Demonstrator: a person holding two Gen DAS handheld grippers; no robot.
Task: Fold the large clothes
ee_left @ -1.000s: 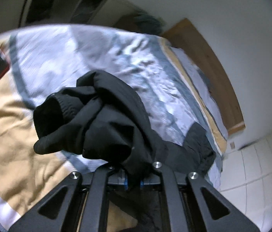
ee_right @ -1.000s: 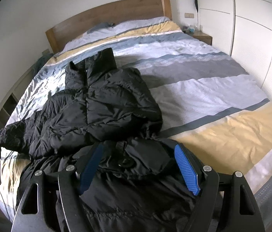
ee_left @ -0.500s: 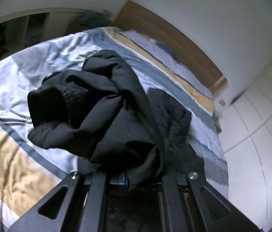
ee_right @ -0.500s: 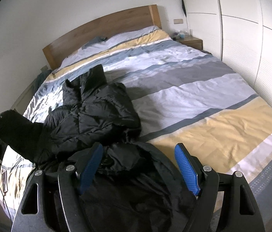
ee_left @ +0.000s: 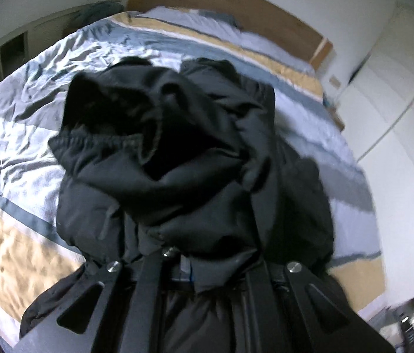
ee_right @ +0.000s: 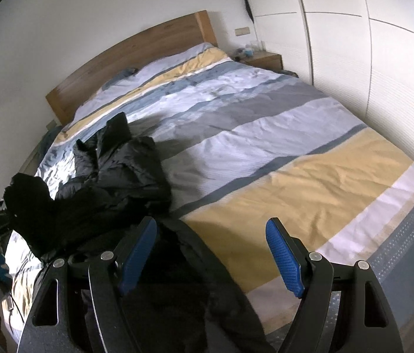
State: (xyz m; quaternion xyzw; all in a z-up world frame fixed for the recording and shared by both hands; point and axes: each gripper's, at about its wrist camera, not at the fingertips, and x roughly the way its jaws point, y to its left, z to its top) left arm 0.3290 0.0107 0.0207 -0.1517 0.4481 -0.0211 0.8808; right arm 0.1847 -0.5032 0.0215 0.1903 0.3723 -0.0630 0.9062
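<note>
Left hand-held gripper [ee_left: 190,267], its fingertips buried, clamps the black jacket [ee_left: 177,158].

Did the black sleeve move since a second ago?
Yes. In the right wrist view the sleeve, shut in the left gripper, has lifted off the striped duvet and swung toward the jacket body.

Right claw [ee_right: 211,260] seen with blue pads [ee_right: 283,257] set wide apart, nothing pressed between them. Black padded jacket [ee_right: 113,182] spread over left side of bed [ee_right: 310,176], hem passing under left pad. One sleeve [ee_right: 27,203] raised off striped duvet at far left. Wooden headboard [ee_right: 136,56] noted behind; bedside table [ee_right: 265,58] beside white wardrobe [ee_right: 368,44].
</note>
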